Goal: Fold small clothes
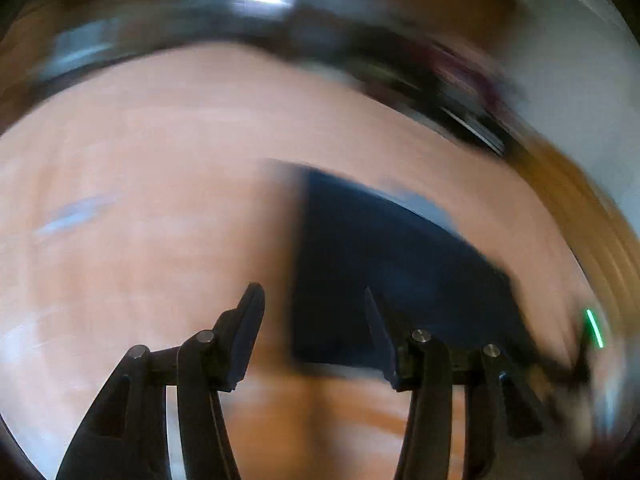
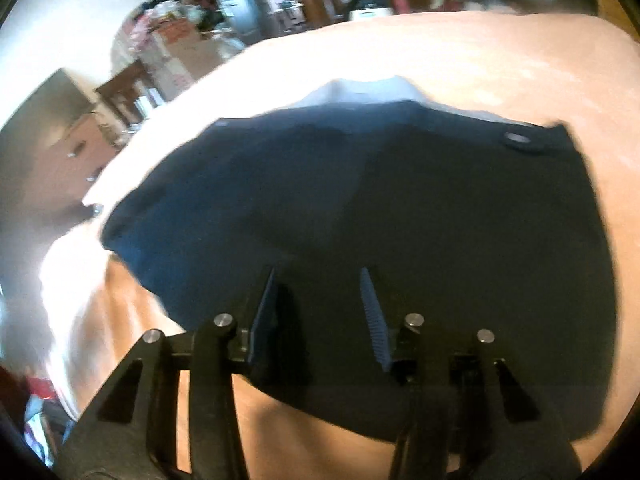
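Note:
A dark navy garment point(image 2: 400, 208) lies flat on a peach-coloured cover point(image 2: 500, 60), with a pale blue layer point(image 2: 360, 90) showing along its far edge and a round button point(image 2: 520, 140) near its far right corner. My right gripper point(image 2: 318, 276) hovers open over the garment's near part, nothing between its fingers. The left wrist view is heavily blurred; there the same garment point(image 1: 400, 264) sits right of centre. My left gripper point(image 1: 312, 292) is open at the garment's left edge, holding nothing.
The peach cover point(image 1: 140, 160) spreads wide to the left of the garment. Beyond its far edge stand wooden furniture point(image 2: 128, 92), stacked boxes point(image 2: 180, 48) and clutter. A green light streak point(image 1: 595, 328) shows at the right in the left wrist view.

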`<state>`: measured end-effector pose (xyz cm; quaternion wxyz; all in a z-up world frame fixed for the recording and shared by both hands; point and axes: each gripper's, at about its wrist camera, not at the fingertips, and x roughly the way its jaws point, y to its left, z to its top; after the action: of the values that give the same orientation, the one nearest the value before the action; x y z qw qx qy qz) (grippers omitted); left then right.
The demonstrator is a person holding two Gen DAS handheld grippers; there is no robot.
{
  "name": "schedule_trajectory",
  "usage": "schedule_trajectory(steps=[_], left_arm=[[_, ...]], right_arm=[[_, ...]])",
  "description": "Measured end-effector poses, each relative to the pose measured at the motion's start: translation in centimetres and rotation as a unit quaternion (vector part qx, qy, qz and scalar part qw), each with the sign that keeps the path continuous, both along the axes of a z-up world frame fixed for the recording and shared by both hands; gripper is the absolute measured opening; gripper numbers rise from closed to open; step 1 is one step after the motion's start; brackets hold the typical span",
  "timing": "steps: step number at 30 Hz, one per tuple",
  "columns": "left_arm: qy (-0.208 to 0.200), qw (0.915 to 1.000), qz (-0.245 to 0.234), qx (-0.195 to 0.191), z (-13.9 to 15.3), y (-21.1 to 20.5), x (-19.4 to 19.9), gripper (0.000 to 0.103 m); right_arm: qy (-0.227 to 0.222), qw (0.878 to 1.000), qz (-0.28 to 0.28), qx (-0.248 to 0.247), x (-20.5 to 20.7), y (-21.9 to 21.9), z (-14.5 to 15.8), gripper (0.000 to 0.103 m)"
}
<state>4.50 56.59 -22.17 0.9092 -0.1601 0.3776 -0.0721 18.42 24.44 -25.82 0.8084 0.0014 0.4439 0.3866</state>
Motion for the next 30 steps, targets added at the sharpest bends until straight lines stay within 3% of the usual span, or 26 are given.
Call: schedule_trajectory(steps=[2,3,5,7,8,10,11,12,13,14,15,16,17,19,21,22,24,26,30], left_arm=[[0.027,0.9935,-0.108,-0.024,-1.3,-5.5,3.7,0.055],[0.048,0.9891,-0.135,-0.033,-2.4,-6.8,5.2,0.055],[0.107,0.9826,-0.147,-0.039,-5.7,-7.2,7.9,0.054],[0.135,0.9803,-0.127,-0.067,-8.4,-3.9,8.4,0.031],[0.142,0.9819,-0.094,-0.083,-9.3,-0.8,8.1,0.009],[0.123,0.9827,-0.021,-0.137,-9.6,5.5,6.0,0.009],[0.111,0.9862,0.047,-0.114,-8.9,9.0,4.3,0.008],[0.108,0.9834,0.113,-0.092,-8.4,12.2,2.5,0.008],[0.096,0.9739,0.182,-0.096,-8.0,15.6,0.1,0.008],[0.100,0.9513,0.279,-0.083,-7.5,19.0,-3.1,0.012],[0.096,0.9395,0.316,-0.090,-7.0,20.5,-5.1,0.013],[0.075,0.9379,0.321,-0.109,-5.8,21.0,-7.0,0.013],[0.065,0.9436,0.307,-0.107,-4.8,20.2,-7.5,0.015],[0.048,0.9641,0.228,-0.128,-3.1,16.1,-6.8,0.025],[0.037,0.9731,0.135,-0.183,-2.8,10.9,-5.4,0.051],[0.041,0.9730,0.112,-0.197,-3.1,9.2,-4.9,0.054],[0.061,0.9657,0.097,-0.233,-5.2,7.2,-3.3,0.054],[0.078,0.9599,0.124,-0.239,-7.4,7.4,-2.0,0.052],[0.052,0.9385,0.191,-0.283,-9.9,7.8,-2.3,0.052]], right_arm=[[0.004,1.000,0.011,-0.006,0.1,1.5,-0.6,0.043],[0.011,1.000,0.011,-0.011,0.3,1.8,-1.1,0.043],[0.038,0.999,0.008,0.002,0.9,0.8,-1.8,0.043],[0.039,0.999,0.012,-0.010,1.1,-0.7,-2.4,0.043],[0.033,0.999,0.014,-0.018,1.0,-1.6,-2.5,0.043],[0.031,0.999,0.020,-0.020,0.7,-3.1,-2.8,0.043],[0.031,0.999,0.021,-0.019,0.5,-4.1,-3.0,0.043],[0.029,0.999,0.020,-0.012,0.2,-5.0,-3.1,0.043],[0.030,0.999,0.018,-0.006,0.1,-5.5,-3.2,0.045],[0.032,0.999,0.013,0.006,-0.1,-6.1,-3.3,0.046],[0.030,0.999,0.008,0.010,-0.4,-6.3,-3.4,0.046],[0.027,1.000,0.007,0.010,-0.4,-6.2,-3.4,0.047],[0.020,1.000,0.007,0.005,-0.6,-5.9,-3.5,0.050],[0.010,1.000,0.011,-0.002,-0.9,-5.5,-3.6,0.055],[0.000,1.000,0.020,-0.009,-1.3,-5.0,-3.5,0.059],[-0.002,1.000,0.021,-0.010,-1.2,-4.9,-3.6,0.060],[0.000,1.000,0.021,-0.006,-1.2,-5.1,-3.6,0.060],[0.001,1.000,0.021,-0.002,-1.0,-5.1,-3.6,0.060],[0.003,1.000,0.023,0.003,-1.0,-5.2,-3.7,0.061]])
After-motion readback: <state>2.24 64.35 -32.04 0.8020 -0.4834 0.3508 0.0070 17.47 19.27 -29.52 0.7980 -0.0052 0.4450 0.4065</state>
